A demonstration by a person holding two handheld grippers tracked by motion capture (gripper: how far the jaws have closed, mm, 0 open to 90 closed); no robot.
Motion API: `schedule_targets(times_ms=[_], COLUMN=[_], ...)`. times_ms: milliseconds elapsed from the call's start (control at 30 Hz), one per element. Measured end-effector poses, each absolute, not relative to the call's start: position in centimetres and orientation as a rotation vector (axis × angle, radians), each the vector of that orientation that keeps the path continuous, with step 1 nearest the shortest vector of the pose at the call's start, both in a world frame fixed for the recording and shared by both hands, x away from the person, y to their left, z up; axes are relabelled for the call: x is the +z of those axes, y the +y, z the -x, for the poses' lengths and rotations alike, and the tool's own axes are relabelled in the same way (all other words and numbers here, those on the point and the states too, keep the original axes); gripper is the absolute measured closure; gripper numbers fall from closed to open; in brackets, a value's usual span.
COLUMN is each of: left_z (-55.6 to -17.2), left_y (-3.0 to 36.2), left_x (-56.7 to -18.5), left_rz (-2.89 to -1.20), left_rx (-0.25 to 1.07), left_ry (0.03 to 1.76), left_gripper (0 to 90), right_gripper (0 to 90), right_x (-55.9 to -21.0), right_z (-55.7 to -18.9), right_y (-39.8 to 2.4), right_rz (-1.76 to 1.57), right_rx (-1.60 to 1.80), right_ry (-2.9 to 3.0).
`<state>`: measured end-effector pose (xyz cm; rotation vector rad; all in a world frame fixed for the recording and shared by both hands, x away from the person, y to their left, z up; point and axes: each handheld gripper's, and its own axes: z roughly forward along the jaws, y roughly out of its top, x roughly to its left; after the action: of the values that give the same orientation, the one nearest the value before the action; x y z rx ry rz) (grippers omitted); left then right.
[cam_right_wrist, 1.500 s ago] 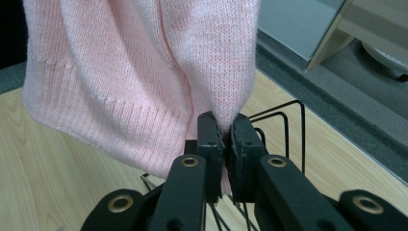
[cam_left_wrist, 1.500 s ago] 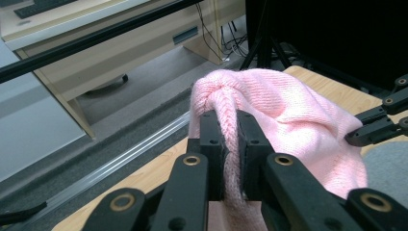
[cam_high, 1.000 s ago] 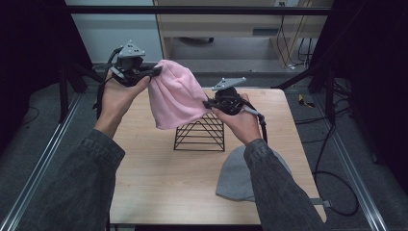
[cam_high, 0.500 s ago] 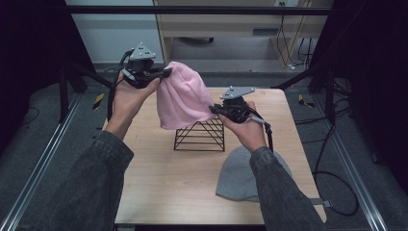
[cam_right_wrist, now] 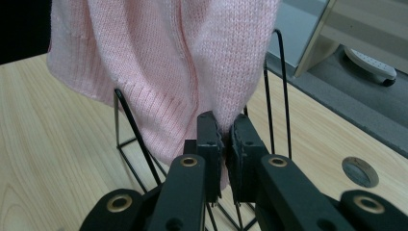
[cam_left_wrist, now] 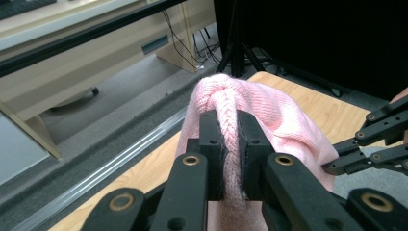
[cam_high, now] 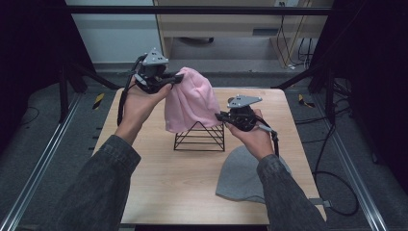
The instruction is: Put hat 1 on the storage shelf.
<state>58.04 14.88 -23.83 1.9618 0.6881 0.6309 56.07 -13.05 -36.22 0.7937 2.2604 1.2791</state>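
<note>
The pink knit beanie (cam_high: 190,101) hangs in the air above the black wire pyramid stand (cam_high: 199,137), which sits near the middle of the surface (cam_high: 159,183), toward its far edge. The left gripper (cam_high: 177,78) pinches a thick fold of the beanie's knit up high, its jaws pressed onto the fabric. The right gripper (cam_high: 220,117) is clamped on the hem lower down, on the side nearer the right edge. Holding two separate spots at different heights seems meant to keep the opening spread and facing down, so the beanie can be lowered over the stand's peak. In the right gripper view the hem (cam_right_wrist: 159,120) hangs just in front of the stand's wires (cam_right_wrist: 132,130). A grey beanie (cam_high: 243,175) lies flat near the near right corner, well apart.
</note>
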Motion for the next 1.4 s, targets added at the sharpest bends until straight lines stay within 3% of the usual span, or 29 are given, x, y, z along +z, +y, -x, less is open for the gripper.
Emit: schedule_targets(times_ms=[1400], left_z=[-57.7], left_y=[12.9], left_x=[-28.6], left_rz=[-2.016], left_rx=[0.556], left_ry=[0.595], left_gripper=[81.5], right_gripper=[84.4], right_x=[-41.4], right_z=[-55.8], right_y=[-14.0], right_rz=[-0.866], right_rx=[1.123], right_ry=[2.313])
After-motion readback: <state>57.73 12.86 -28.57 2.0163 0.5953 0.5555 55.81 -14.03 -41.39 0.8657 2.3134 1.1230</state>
